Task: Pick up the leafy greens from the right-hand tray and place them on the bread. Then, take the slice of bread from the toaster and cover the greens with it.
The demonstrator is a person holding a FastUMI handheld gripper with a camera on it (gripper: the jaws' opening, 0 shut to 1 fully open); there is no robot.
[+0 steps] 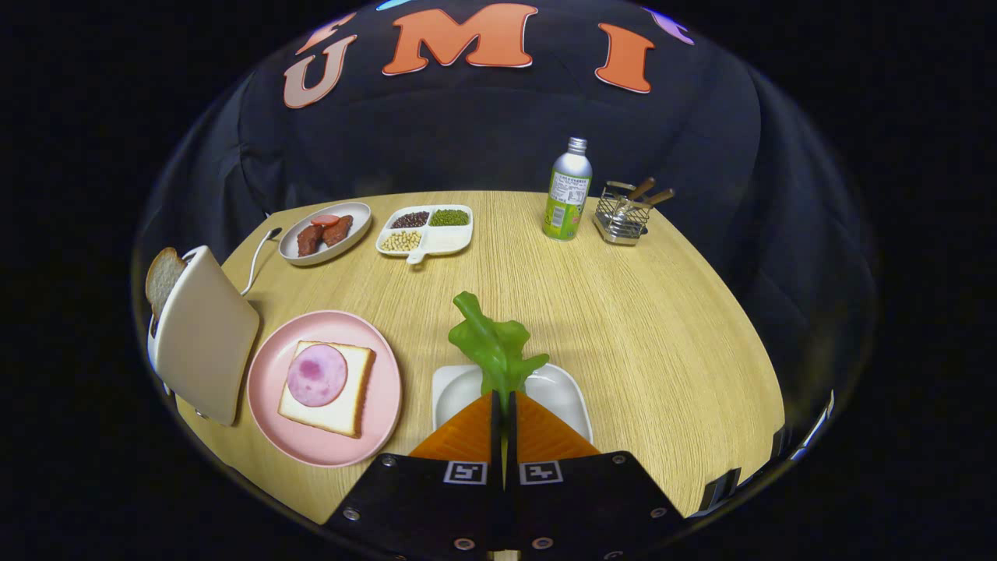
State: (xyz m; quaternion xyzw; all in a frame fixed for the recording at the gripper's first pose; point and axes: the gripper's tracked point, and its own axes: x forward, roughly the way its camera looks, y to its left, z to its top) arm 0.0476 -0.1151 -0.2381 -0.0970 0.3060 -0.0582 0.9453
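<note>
My gripper (503, 399) is shut on the leafy greens (494, 343), whose stem is pinched between the fingertips while the leaves stand up just ahead of them. Under the fingers lies a white tray (459, 386). To its left a pink plate (269, 374) carries a bread slice (354, 386) topped with a round of ham (317, 375). Further left stands a cream toaster (206, 335) with a slice of bread (161, 279) sticking out of its slot.
At the back of the wooden table: a grey oval dish (290, 248) with sausages, a white divided tray (452, 238) of beans, a metal bottle (567, 189) and a wire basket (621, 222) of utensils. The toaster's cable (257, 261) runs behind it.
</note>
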